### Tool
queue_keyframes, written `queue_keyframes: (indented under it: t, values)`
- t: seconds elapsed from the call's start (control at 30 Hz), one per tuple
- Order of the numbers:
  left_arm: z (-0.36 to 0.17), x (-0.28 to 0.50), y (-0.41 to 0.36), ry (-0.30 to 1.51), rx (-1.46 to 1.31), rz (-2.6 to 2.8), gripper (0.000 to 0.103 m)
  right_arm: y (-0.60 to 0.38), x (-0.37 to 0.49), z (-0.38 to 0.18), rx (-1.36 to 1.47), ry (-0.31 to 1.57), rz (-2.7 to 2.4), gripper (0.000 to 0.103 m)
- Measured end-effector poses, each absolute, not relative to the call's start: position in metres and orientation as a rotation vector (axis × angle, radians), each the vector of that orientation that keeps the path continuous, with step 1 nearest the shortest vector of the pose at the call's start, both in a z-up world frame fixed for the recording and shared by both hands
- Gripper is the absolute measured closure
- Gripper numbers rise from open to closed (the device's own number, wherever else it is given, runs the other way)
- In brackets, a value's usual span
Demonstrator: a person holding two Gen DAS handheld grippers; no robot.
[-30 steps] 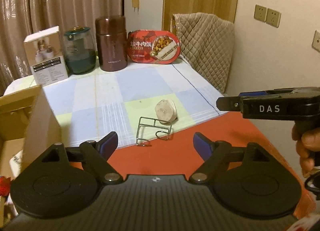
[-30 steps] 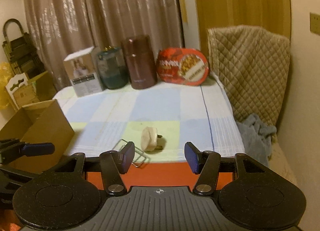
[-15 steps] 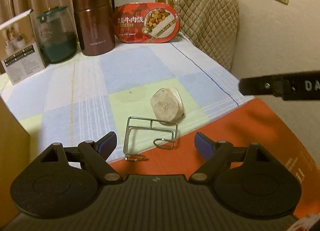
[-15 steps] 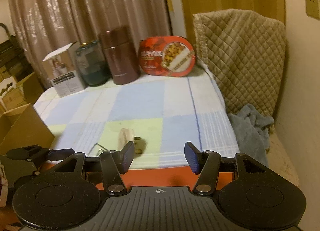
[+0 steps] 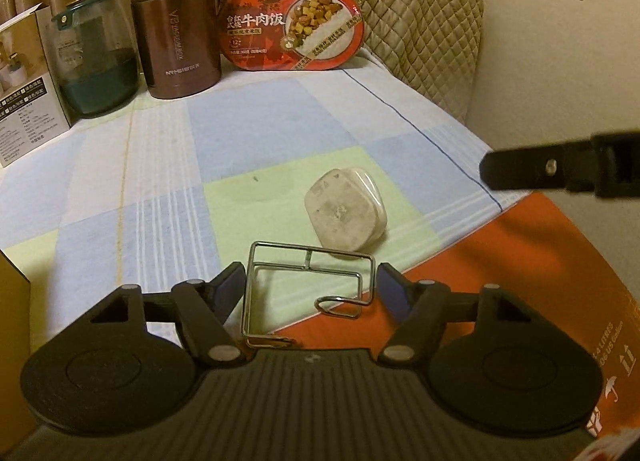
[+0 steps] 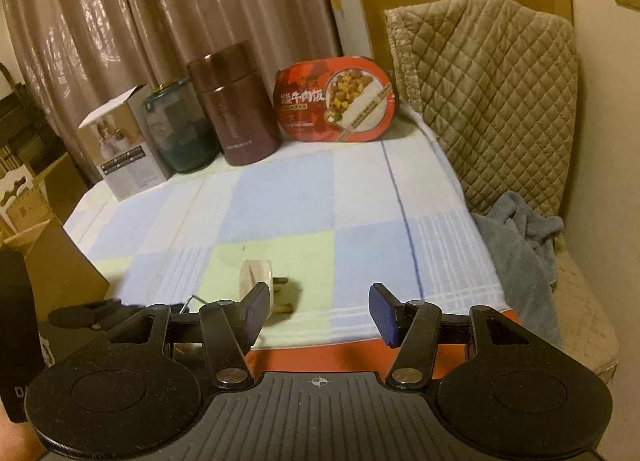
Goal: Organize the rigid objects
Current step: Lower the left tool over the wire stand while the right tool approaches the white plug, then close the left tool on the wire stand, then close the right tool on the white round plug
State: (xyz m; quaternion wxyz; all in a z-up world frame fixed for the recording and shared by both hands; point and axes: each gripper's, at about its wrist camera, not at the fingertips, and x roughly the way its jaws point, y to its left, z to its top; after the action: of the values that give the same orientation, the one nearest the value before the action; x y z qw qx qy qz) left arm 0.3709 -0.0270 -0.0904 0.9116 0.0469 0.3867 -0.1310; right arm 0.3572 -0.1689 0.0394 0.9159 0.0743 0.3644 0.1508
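A bent wire rack (image 5: 307,260) lies at the near edge of the checked cloth (image 5: 160,181), half over a red-orange board (image 5: 520,281). My left gripper (image 5: 310,285) straddles it and its jaws are closing. The blue pads (image 5: 234,281) stand just outside the rack's two sides and I see no press on the wire. A white plug adapter (image 5: 344,213) lies just beyond the rack. My right gripper (image 6: 320,309) hangs open and empty over the cloth's near edge, with the adapter (image 6: 256,277) just beyond its left finger. One of its fingers (image 5: 560,173) reaches in from the right.
At the back stand a white carton (image 5: 24,89), a glass jar (image 5: 96,65), a brown flask (image 5: 176,29) and a red meal box (image 5: 292,29). A quilted cover (image 5: 420,21) and a grey towel (image 6: 520,245) are on the right. A cardboard box (image 6: 52,269) stands on the left.
My left gripper moved forward and down until the wire rack came between its fingers, and its jaws narrowed. The right gripper drifted a little to the right and stayed open.
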Motion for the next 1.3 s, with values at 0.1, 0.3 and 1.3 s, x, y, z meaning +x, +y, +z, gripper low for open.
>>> queue_keyframes:
  t: [0.1, 0.3, 1.3]
  values:
    - [-0.091, 0.372, -0.025, 0.806, 0.089, -0.282, 0.039, -0.164, 0.357, 0.038, 0.139, 0.752, 0.319, 0.051]
    - [-0.089, 0.369, -0.022, 0.810, 0.088, -0.287, 0.040, -0.162, 0.358, 0.035, 0.136, 0.758, 0.319, 0.051]
    - [-0.076, 0.365, 0.034, 0.770, -0.019, -0.089, 0.040, -0.111, 0.382, -0.001, 0.038, 0.750, 0.408, 0.051]
